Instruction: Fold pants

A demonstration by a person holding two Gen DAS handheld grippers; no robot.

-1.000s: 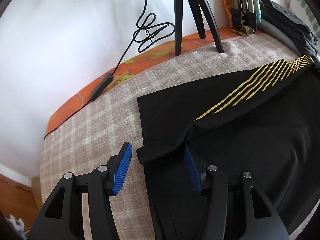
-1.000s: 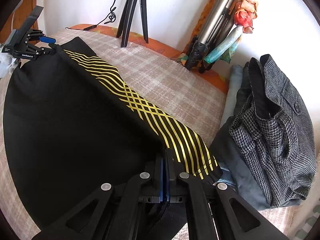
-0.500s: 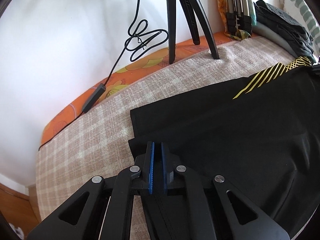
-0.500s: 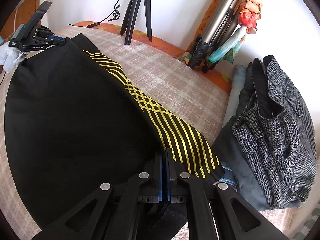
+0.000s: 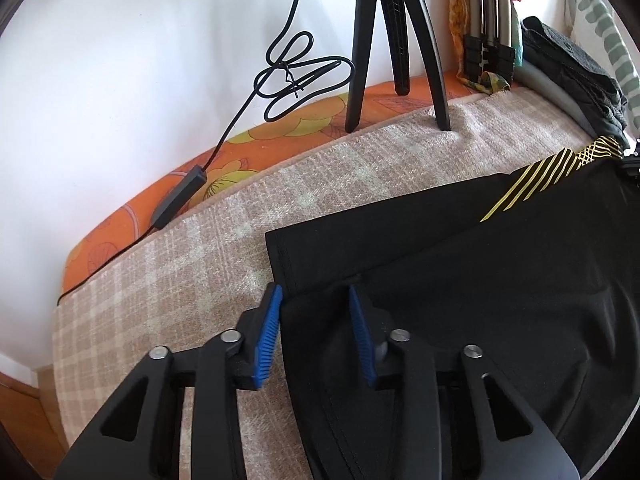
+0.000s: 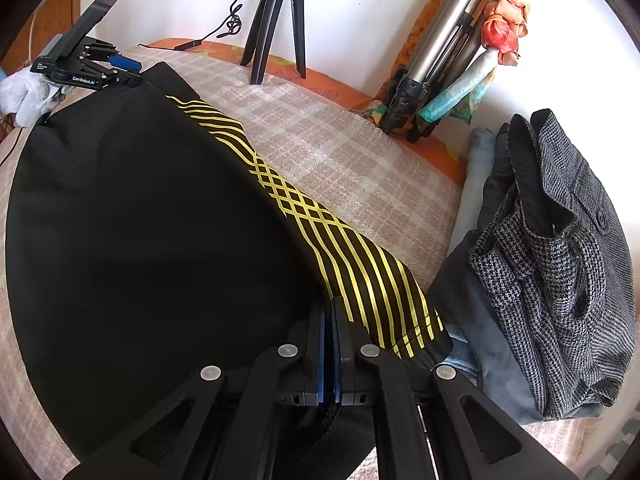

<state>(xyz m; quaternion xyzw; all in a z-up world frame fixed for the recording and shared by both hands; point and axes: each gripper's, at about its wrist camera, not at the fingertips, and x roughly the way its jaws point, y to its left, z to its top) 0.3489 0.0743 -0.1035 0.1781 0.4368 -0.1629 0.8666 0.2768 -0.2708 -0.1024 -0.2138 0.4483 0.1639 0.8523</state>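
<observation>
Across the checked blanket lie the black pants with yellow stripes, cuff at 10 o'clock beside the left gripper, its tongs spread and marked "GenRobot.AI". Toward 6 o'clock the right gripper pinches the waistband; tweed clothes sit at 3 o'clock.

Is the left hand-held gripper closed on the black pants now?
No, the left hand-held gripper stands open, its blue pads apart on either side of the black pants hem.
</observation>
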